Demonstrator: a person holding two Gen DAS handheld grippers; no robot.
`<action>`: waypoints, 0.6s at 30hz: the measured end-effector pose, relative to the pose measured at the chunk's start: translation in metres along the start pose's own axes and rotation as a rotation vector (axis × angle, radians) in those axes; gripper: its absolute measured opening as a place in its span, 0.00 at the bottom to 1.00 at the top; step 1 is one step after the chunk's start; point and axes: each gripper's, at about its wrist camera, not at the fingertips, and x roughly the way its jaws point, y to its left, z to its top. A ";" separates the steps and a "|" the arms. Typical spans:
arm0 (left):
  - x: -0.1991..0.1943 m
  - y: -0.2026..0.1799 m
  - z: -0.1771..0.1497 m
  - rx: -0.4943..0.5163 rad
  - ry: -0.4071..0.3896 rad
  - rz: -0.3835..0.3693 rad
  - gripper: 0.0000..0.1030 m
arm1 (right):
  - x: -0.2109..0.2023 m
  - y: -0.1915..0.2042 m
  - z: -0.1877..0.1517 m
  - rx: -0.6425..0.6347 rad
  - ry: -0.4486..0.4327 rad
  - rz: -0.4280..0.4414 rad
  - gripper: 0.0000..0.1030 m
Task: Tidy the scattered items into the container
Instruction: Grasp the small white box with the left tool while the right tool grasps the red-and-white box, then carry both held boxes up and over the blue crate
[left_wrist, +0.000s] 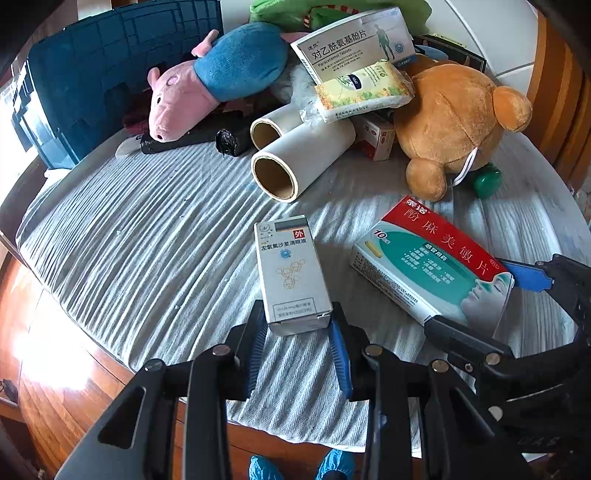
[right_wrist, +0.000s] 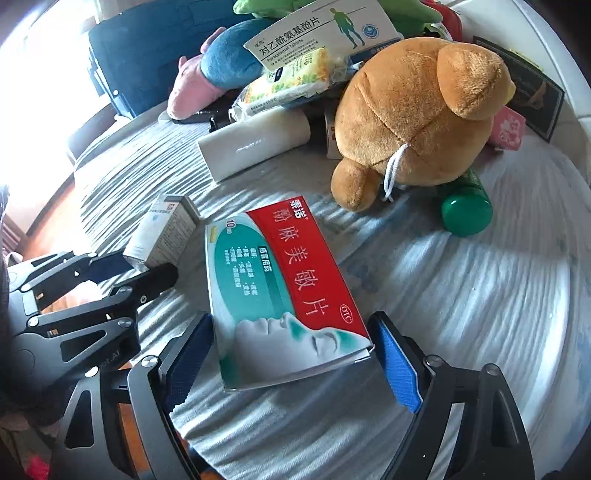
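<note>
A small grey medicine box (left_wrist: 291, 273) lies on the striped cloth (left_wrist: 147, 236); my left gripper (left_wrist: 299, 332) has its jaws on both sides of the box's near end, touching it. A red and teal medicine box (right_wrist: 284, 291) lies to the right; my right gripper (right_wrist: 291, 354) straddles its near end, jaws open wide, left pad apart from it. The grey box (right_wrist: 162, 232) and left gripper (right_wrist: 144, 273) show in the right wrist view. The red box (left_wrist: 428, 266) and right gripper (left_wrist: 476, 299) show in the left wrist view. A dark blue crate (left_wrist: 110, 66) stands at the back left.
At the back lie a pink and blue plush pig (left_wrist: 207, 85), two white rolls (left_wrist: 303, 158), a black roll (left_wrist: 195, 136), a paracetamol box (left_wrist: 354, 44), a tissue pack (left_wrist: 365, 88), a brown teddy bear (left_wrist: 450, 122) and a green bottle (right_wrist: 465, 210). The wooden table edge (left_wrist: 74, 369) is near.
</note>
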 end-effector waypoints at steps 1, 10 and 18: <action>-0.001 -0.001 0.000 0.002 -0.001 0.003 0.31 | -0.001 0.005 -0.003 -0.009 -0.003 -0.018 0.77; -0.039 0.012 0.023 -0.014 -0.075 0.006 0.31 | -0.047 0.012 0.017 0.003 -0.109 -0.044 0.77; -0.104 0.056 0.067 -0.042 -0.205 0.007 0.31 | -0.103 0.051 0.073 -0.026 -0.232 -0.080 0.77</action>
